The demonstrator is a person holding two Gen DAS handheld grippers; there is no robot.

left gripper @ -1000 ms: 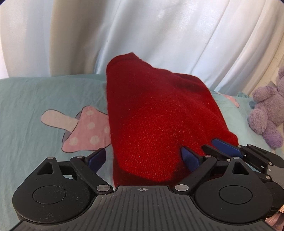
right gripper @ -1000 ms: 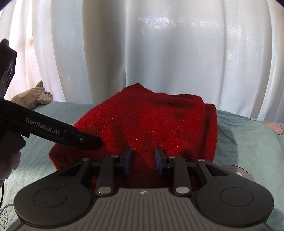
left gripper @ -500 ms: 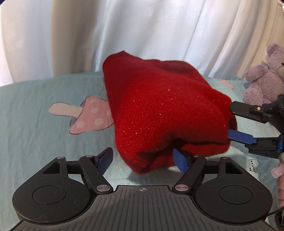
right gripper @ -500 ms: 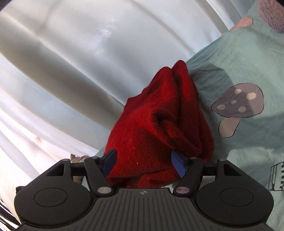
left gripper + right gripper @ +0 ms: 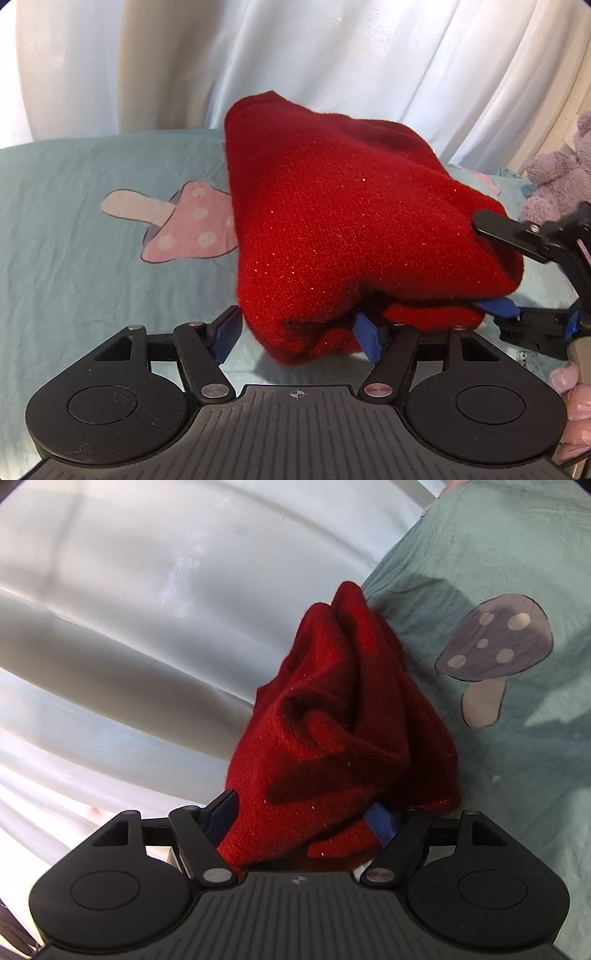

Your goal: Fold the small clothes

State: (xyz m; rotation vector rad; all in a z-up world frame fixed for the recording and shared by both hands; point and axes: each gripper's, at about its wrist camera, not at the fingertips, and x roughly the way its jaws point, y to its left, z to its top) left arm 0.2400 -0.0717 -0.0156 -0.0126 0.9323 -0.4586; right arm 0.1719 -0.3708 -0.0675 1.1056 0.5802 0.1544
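On the left, our left gripper [image 5: 297, 328] has its jaws spread wide, the near corner of the red knit [image 5: 354, 229] lying loose between them, not pinched. A second ago those jaws sat right at the knit's near edge; since then they have let go and the bundle has settled onto the bed sheet [image 5: 74, 258], beside the pink mushroom print [image 5: 177, 221].

Further right, our right gripper [image 5: 491, 266] has turned on its side. Its jaws, which were narrow on the hem a second ago, are now spread around the bundle's right end, one above and one below, bracketing it without squeezing.

We judge the fold is laid down and both grippers are releasing; the bundle looks lumpy at the right end [image 5: 351, 720], so it may need smoothing next.
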